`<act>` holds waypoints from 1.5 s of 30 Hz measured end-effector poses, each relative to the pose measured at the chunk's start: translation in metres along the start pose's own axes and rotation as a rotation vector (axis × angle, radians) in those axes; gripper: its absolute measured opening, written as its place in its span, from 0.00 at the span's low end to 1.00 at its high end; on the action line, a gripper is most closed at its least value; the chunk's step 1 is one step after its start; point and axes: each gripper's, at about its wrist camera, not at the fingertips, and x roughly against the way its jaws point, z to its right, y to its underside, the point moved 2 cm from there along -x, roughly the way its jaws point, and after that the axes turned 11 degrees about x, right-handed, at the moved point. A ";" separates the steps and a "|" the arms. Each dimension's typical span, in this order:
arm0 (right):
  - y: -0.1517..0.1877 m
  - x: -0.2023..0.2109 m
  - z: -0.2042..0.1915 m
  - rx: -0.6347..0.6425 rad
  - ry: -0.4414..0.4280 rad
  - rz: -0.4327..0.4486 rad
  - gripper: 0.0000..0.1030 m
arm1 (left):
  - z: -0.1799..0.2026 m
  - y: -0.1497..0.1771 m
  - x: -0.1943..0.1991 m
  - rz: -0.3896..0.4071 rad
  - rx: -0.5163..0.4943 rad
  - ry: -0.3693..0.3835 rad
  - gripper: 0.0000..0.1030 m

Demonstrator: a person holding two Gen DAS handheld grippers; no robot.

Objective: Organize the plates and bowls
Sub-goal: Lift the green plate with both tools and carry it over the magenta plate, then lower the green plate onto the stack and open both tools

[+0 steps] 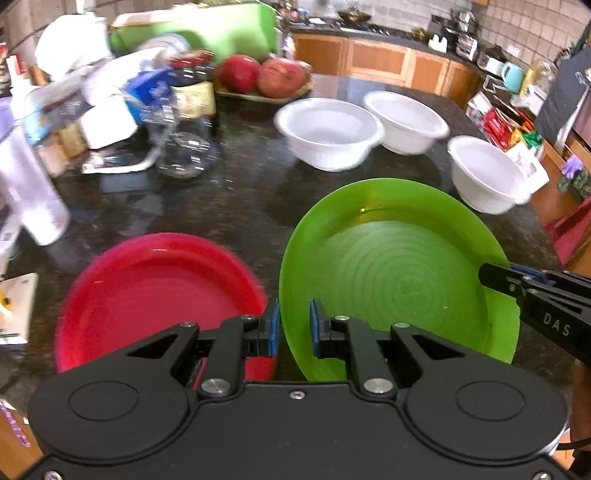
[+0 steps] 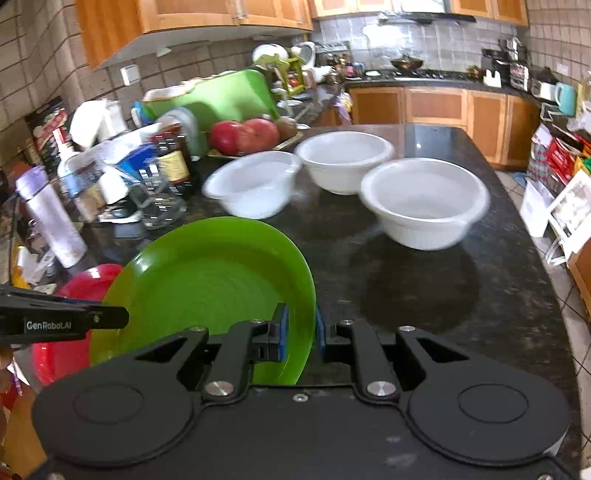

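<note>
A green plate is tilted above the dark counter, held at both sides. My left gripper is shut on its left rim. My right gripper is shut on its right rim, and it shows at the right in the left wrist view. The green plate fills the lower left of the right wrist view. A red plate lies flat on the counter left of the green one, partly hidden in the right wrist view. Three white bowls stand apart on the counter behind.
Clutter crowds the left of the counter: a white bottle, glass jars, boxes, a green board. A tray of red fruit stands behind. The dark counter ends at the right, with floor and boxes beyond.
</note>
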 end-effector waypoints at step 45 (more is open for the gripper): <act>-0.012 -0.020 -0.165 0.023 0.074 0.052 0.52 | -0.168 -0.003 0.017 0.108 0.031 0.031 0.57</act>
